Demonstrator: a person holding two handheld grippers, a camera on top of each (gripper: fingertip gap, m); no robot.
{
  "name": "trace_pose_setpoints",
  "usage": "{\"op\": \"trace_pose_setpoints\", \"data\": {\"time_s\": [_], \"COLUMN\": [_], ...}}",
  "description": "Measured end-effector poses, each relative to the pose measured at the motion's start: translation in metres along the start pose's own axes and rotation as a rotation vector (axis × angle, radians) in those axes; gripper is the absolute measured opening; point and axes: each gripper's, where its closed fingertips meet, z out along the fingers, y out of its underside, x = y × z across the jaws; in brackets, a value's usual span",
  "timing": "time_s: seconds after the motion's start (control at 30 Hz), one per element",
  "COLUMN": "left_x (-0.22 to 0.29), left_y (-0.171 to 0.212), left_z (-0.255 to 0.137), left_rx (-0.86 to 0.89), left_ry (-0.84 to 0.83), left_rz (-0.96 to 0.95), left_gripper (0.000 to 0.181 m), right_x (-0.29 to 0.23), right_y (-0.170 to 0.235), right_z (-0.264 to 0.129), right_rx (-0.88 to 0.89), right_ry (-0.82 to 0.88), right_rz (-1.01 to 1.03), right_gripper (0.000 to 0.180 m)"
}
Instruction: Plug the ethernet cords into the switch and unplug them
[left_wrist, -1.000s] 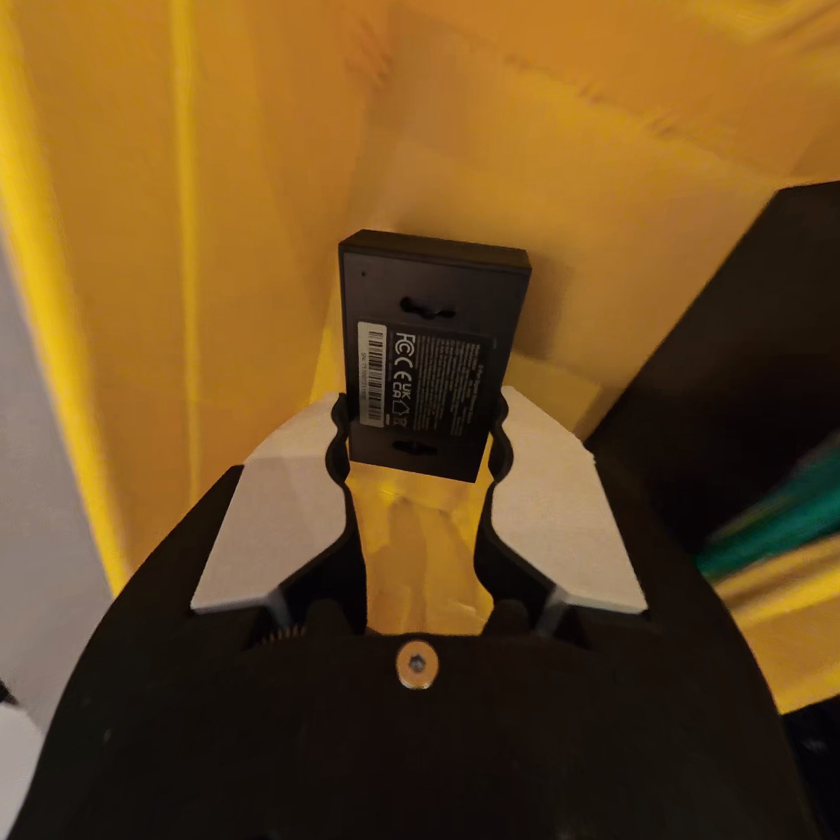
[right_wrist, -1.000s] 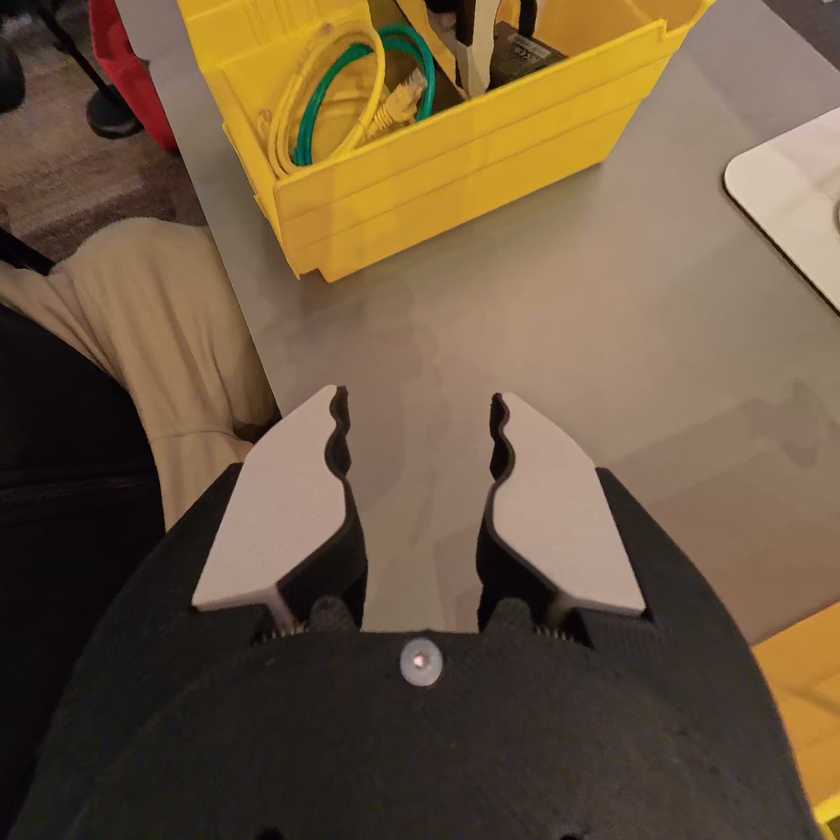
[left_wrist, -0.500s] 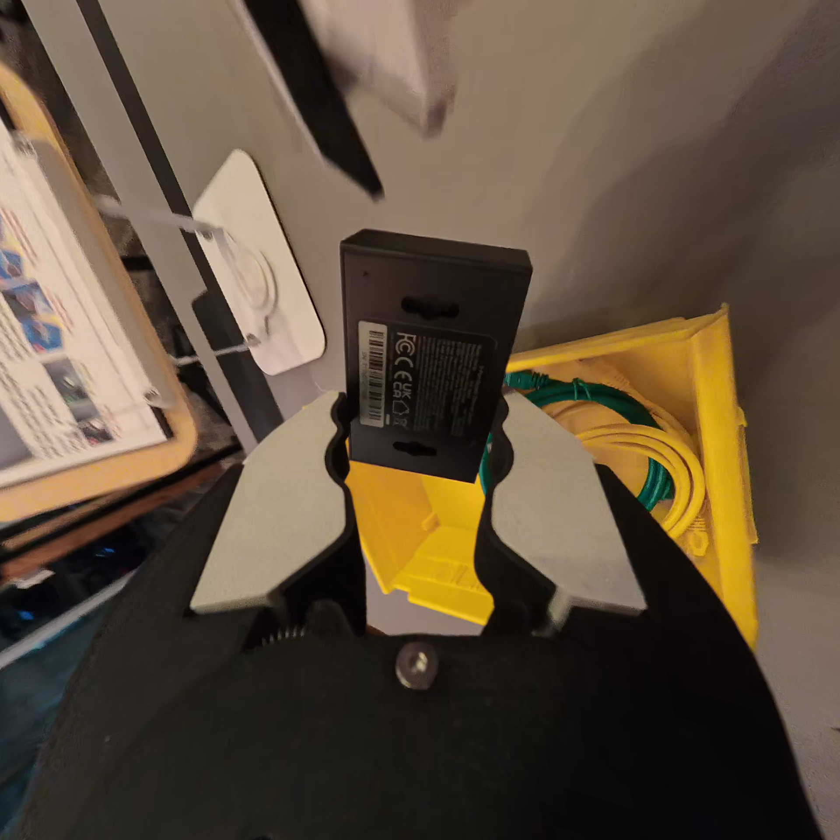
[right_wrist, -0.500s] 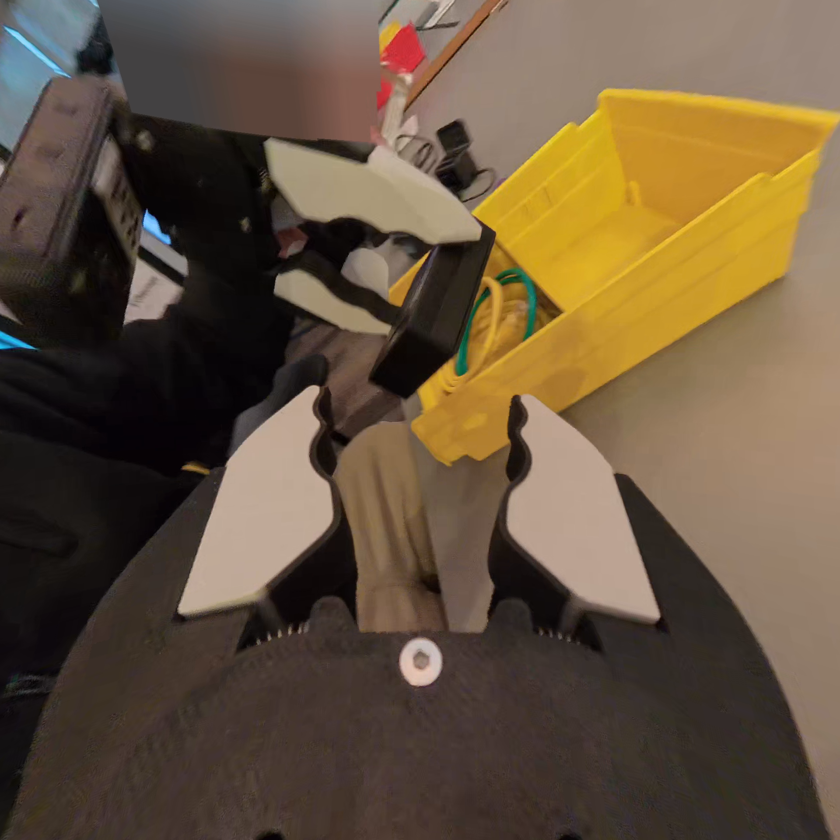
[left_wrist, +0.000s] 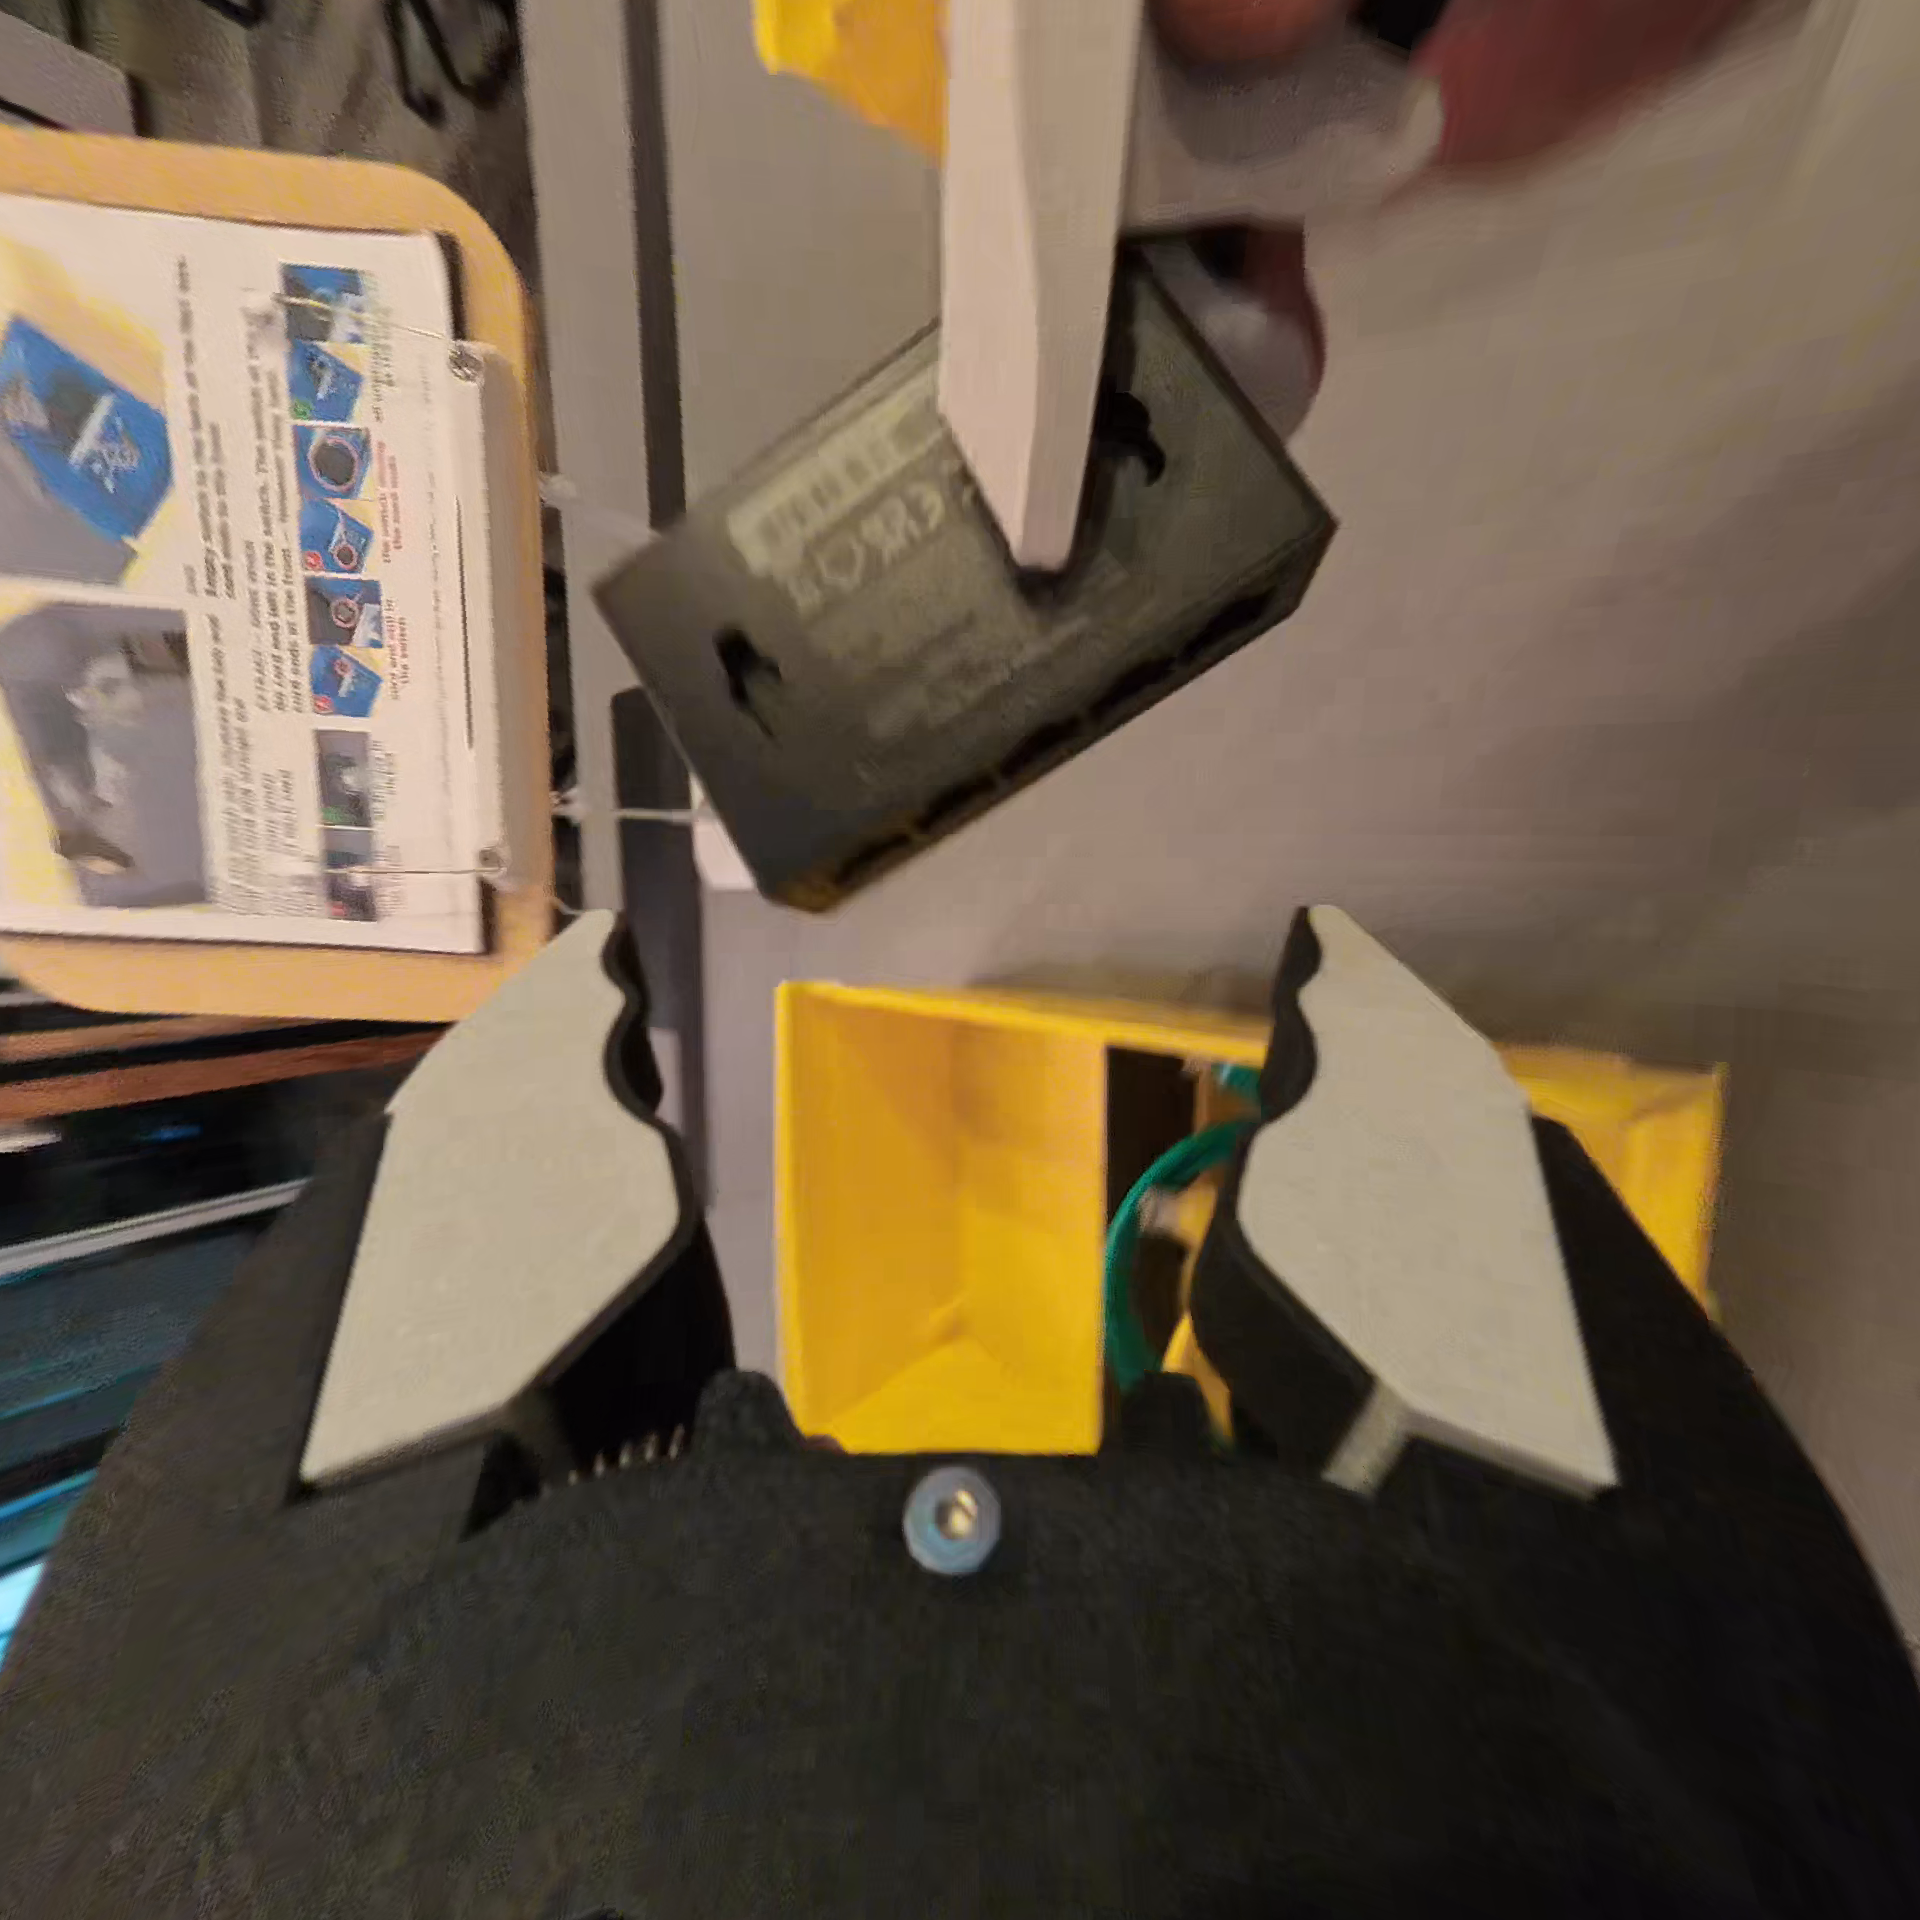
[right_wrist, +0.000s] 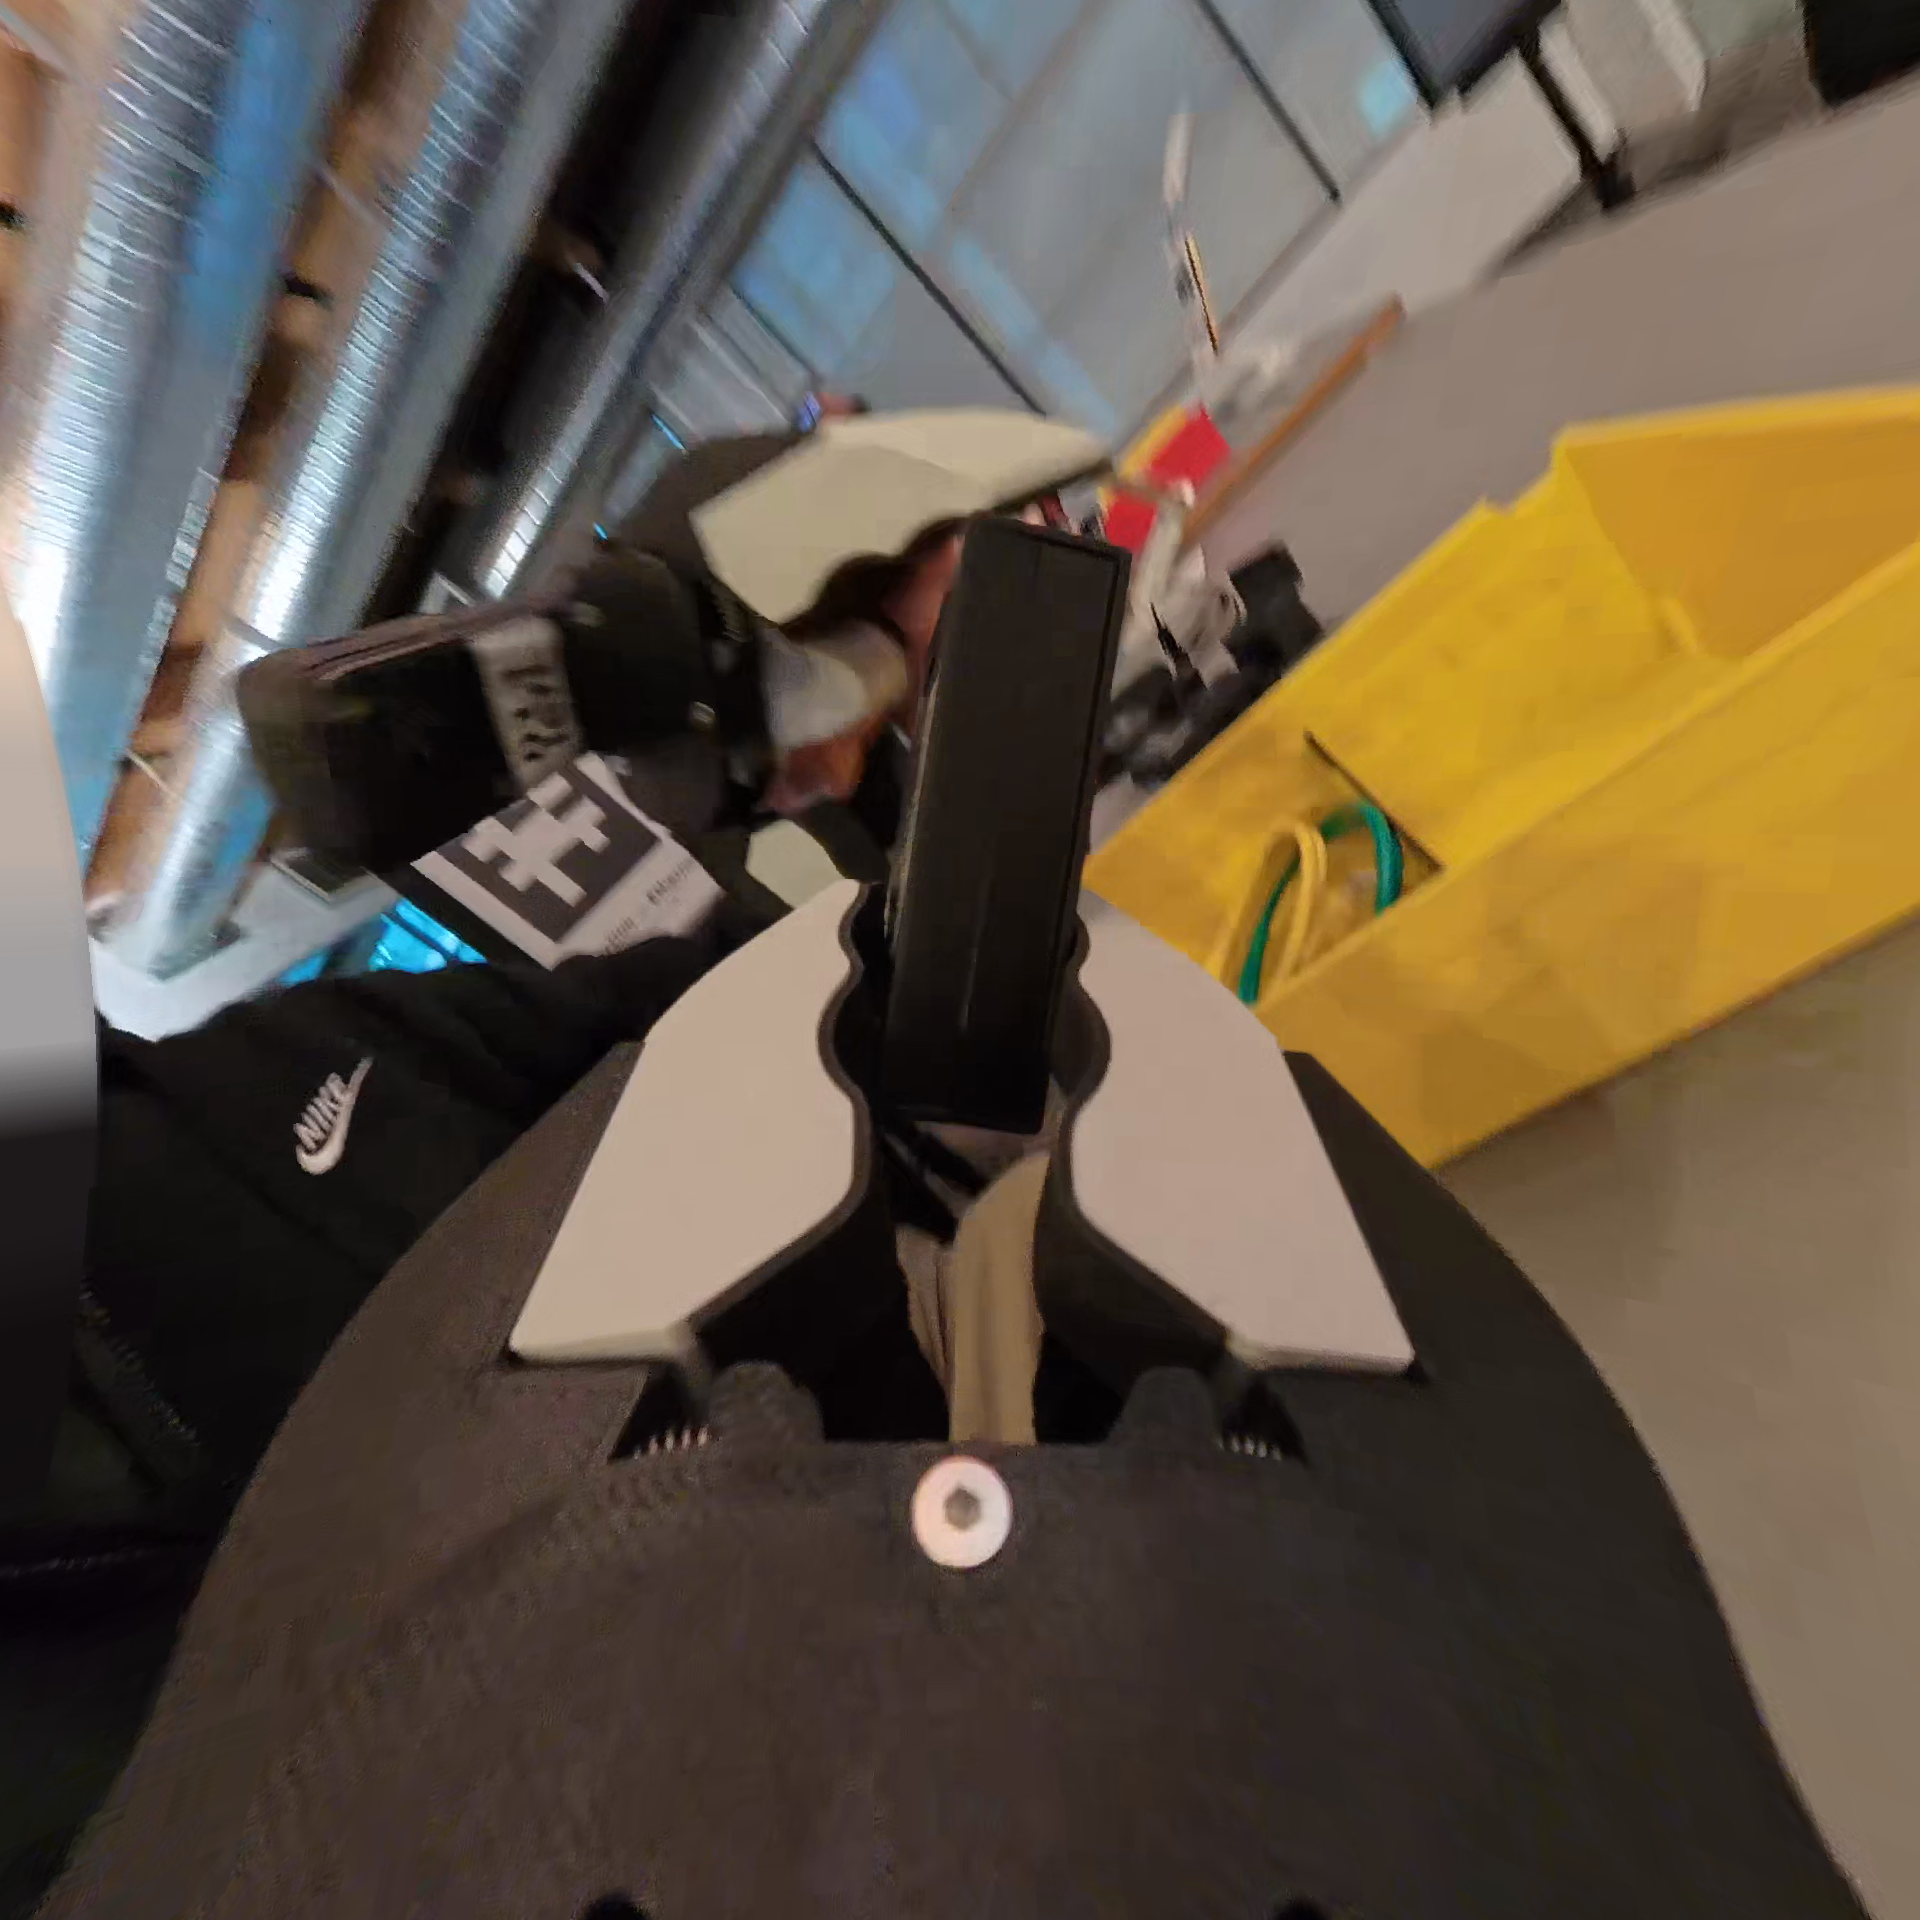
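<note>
Our left gripper (left_wrist: 956, 997) now gapes empty at lower centre, having released the switch (left_wrist: 966, 634); that matte black box hangs at upper centre, pinched by a pale finger (left_wrist: 1023, 312) of the right one, above the glossy yellow bin (left_wrist: 935, 1195) and green cord (left_wrist: 1127, 1247). From the right wrist, our right gripper (right_wrist: 961, 966) clamps the slab-edged switch (right_wrist: 1003, 821) at centre, so we judge plugging can follow.

Grey tabletop (right_wrist: 1714, 1299); large windows (right_wrist: 935, 239) behind (blurred); shiny ceiling duct (right_wrist: 208, 416).
</note>
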Motion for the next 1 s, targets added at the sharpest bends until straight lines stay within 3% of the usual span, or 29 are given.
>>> {"op": "trace_pose_setpoints", "data": {"time_s": [0.03,0.17,0.23,0.33,0.53,0.67,0.8,1.0], "left_x": [-0.004,-0.007,-0.005,-0.011,-0.004,-0.005,-0.007,-0.009], "left_y": [-0.003,-0.027,-0.037,-0.051,-0.046,-0.047,-0.054,-0.054], "left_z": [0.0,0.002,0.007,-0.005,-0.005,-0.012,-0.024,-0.029], "left_rx": [0.068,0.287,0.335,0.439,0.496,0.597,0.738,0.837], "left_ry": [-0.02,-0.077,-0.116,-0.263,-0.148,-0.036,0.109,0.276], "left_rz": [-0.091,-0.324,-0.313,-0.25,-0.387,-0.517,-0.655,-0.824], "left_gripper": [0.121,0.136,0.141,0.108,0.106,0.106,0.106,0.106], "right_x": [-0.004,-0.014,-0.017,-0.017,-0.015,-0.022,-0.026,-0.033], "right_y": [-0.007,-0.017,-0.013,-0.009,-0.003,-0.005,-0.012,-0.017], "right_z": [-0.004,-0.006,0.001,0.009,0.014,0.015,0.01,0.0], "right_rx": [0.052,0.144,0.144,0.15,0.14,0.136,0.143,0.048], "right_ry": [-0.017,-0.114,-0.145,-0.141,-0.175,-0.181,-0.115,0.24], "right_rz": [-0.004,0.04,0.061,0.084,0.119,0.059,-0.108,-0.792], "right_gripper": [0.029,0.029,0.029,0.03,0.034,0.051,0.073,0.083]}}
